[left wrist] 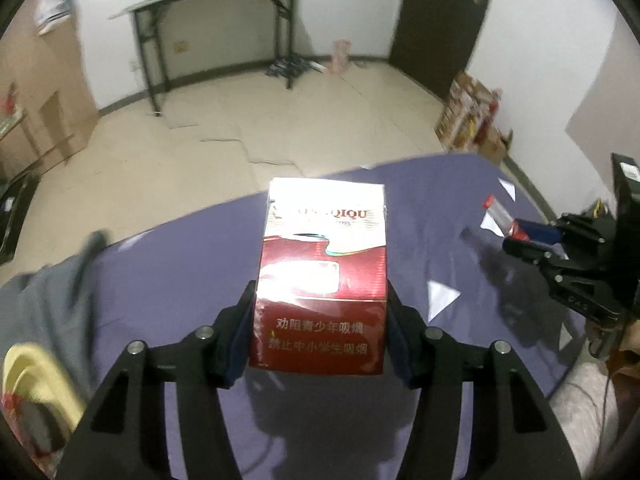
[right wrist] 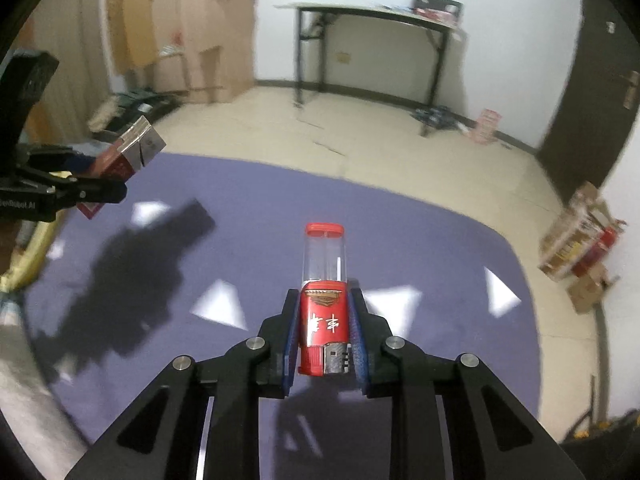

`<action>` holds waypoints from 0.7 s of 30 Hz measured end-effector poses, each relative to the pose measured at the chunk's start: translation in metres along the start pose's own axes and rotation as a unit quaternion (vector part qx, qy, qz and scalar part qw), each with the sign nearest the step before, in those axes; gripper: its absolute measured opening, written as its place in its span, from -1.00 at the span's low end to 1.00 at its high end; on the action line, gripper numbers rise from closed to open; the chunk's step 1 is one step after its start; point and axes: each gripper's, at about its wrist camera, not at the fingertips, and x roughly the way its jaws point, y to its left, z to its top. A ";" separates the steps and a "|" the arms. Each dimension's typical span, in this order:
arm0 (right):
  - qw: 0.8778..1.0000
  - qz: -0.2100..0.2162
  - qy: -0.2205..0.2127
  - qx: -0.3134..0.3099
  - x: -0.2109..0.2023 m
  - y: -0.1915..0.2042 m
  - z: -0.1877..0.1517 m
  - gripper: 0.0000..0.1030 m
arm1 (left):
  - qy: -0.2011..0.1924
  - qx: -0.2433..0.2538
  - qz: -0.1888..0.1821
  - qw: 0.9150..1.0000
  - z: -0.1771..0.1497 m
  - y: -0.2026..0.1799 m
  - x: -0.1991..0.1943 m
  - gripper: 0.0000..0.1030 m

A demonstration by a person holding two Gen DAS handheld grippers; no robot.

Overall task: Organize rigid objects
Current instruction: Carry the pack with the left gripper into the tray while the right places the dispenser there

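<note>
My left gripper [left wrist: 320, 300] is shut on a red and white cigarette pack [left wrist: 324, 268] and holds it above the purple table [left wrist: 180, 280]. The pack [right wrist: 128, 152] and left gripper [right wrist: 104, 184] also show at the left of the right wrist view. My right gripper [right wrist: 323, 300] is shut on a red lighter [right wrist: 324, 304] with a clear tank and holds it above the table [right wrist: 400, 240]. The lighter [left wrist: 502, 218] and right gripper [left wrist: 520, 238] show at the right of the left wrist view.
White light patches [right wrist: 222, 300] lie on the purple cloth. A grey cloth [left wrist: 44, 304] and a yellow object [left wrist: 36, 380] sit at the table's left end. A black folding table [left wrist: 216, 32], cardboard boxes [right wrist: 192, 32] and a dark door [left wrist: 440, 20] stand beyond.
</note>
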 end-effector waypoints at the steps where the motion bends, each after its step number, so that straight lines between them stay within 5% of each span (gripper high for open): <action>1: 1.000 0.018 -0.005 -0.007 -0.004 0.014 0.009 -0.57 | -0.006 -0.010 0.003 1.000 -0.004 0.012 -0.013 0.12; 8: 0.986 0.151 0.008 -0.064 -0.002 0.131 0.056 -0.57 | -0.024 -0.090 0.110 0.990 -0.073 0.134 -0.106 0.12; 14: 0.965 0.233 0.038 -0.113 0.019 0.245 0.088 -0.57 | -0.001 -0.208 0.192 0.959 -0.159 0.242 -0.167 0.12; 21: 0.944 0.274 0.061 -0.174 0.049 0.355 0.128 -0.57 | 0.031 -0.252 0.188 0.949 -0.224 0.277 -0.173 0.12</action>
